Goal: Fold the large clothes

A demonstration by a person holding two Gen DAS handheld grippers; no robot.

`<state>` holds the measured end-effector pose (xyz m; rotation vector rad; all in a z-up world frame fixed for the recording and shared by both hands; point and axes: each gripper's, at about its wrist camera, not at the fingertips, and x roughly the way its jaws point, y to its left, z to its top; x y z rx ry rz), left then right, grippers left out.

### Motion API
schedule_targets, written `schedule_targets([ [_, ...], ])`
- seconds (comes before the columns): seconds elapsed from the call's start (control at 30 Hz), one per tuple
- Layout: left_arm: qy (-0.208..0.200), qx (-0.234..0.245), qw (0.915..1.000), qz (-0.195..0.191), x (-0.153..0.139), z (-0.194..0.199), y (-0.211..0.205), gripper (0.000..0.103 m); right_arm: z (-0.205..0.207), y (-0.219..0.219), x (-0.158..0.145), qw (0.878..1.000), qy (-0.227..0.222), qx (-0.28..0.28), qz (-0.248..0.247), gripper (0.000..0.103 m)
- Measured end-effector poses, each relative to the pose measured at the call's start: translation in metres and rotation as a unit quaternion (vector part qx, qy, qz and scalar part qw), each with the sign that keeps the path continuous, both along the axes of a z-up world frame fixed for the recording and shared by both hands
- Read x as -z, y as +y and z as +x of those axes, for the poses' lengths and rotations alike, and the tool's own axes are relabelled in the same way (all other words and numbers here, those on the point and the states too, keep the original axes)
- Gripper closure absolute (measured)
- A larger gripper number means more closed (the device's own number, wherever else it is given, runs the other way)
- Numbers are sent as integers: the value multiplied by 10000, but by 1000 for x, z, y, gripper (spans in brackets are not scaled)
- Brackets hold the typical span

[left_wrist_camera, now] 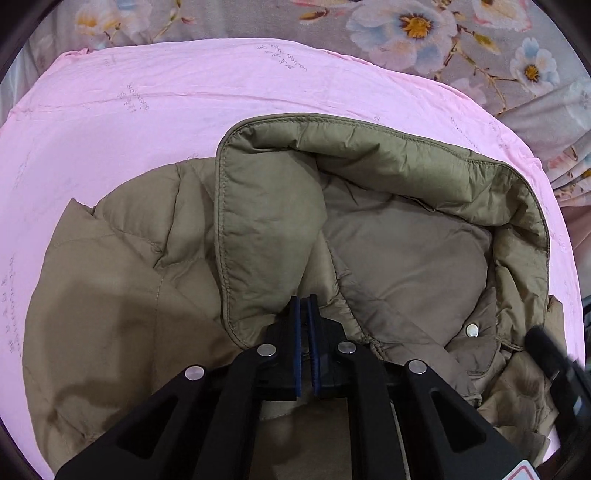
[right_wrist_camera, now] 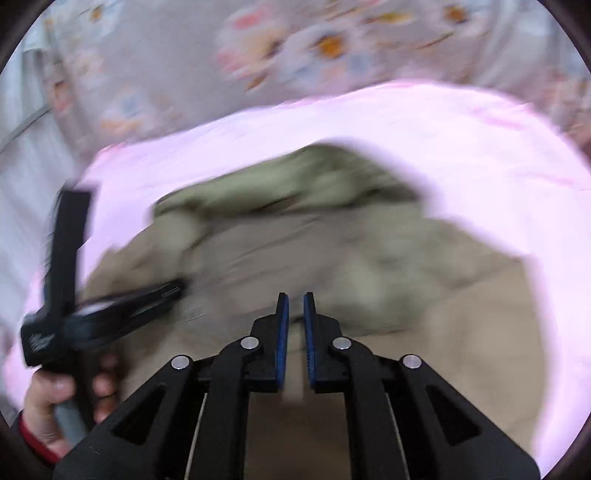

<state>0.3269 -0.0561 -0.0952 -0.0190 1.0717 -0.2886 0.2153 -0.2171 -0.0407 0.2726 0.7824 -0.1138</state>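
Left wrist view: we see an olive-brown padded jacket (left_wrist_camera: 258, 229) spread on a pink sheet (left_wrist_camera: 110, 129), with its collar or hood edge (left_wrist_camera: 369, 147) curled up and over toward the far side, showing a stitched hem and a lining panel beneath; a round metal snap (left_wrist_camera: 472, 329) sits on the fabric at lower right. The left gripper (left_wrist_camera: 304, 301) hovers low over the jacket with its blue pads (left_wrist_camera: 296, 350) drawn to a very narrow slit; whether fabric is pinched between them we cannot tell. A grey floral cloth (left_wrist_camera: 424, 33) lies beyond the pink sheet. At the right edge a blurred black part of the other tool (left_wrist_camera: 554, 354) enters the view. Right wrist view, heavily motion-blurred: we see the right gripper (right_wrist_camera: 295, 299) above the jacket (right_wrist_camera: 332, 258), its pads (right_wrist_camera: 282, 332) set a narrow gap apart with nothing visibly held between them. At left, the left gripper (right_wrist_camera: 177, 288) reaches onto the jacket's near-left part, its handle gripped by the person's left hand (right_wrist_camera: 55, 398), a red cuff (right_wrist_camera: 33, 439) showing at the wrist. The pink sheet (right_wrist_camera: 461, 147) surrounds the garment
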Motion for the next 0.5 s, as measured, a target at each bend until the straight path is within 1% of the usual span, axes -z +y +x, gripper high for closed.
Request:
schedule_targets([
  [0.07, -116, 12, 9999, 53, 0, -1, -1, 93, 0, -24, 11, 9990, 294, 301, 132, 95],
  [0.1, -194, 18, 9998, 106, 1, -4, -2, 93, 0, -32, 21, 9979, 471, 381, 228, 99],
  [0.17, -314, 19, 9993, 202, 1, -7, -4, 93, 0, -38, 36, 9971, 572, 317, 398, 99],
  [0.27, -414, 14, 9988, 259, 1, -9, -6, 93, 5, -29, 39, 9977, 603, 277, 142, 99],
  [0.33, -353, -11, 9994, 51, -1, -8, 1, 93, 5, -26, 37, 9977, 613, 263, 75, 98],
  [0.37, -276, -47, 9996, -88, -5, -8, 6, 93, 2, -27, 31, 9979, 564, 270, 136, 96],
  [0.43, -185, -218, 9984, -489, -20, -6, 24, 95, -8, -35, 19, 9987, 234, 312, 325, 94],
  [0.47, -246, -285, 9971, -665, -29, -5, 31, 95, -13, -42, 3, 9982, -53, 367, 473, 93],
  [0.5, -354, -389, 9952, -822, -42, -1, 39, 95, -15, -49, -7, 9970, -233, 431, 605, 87],
])
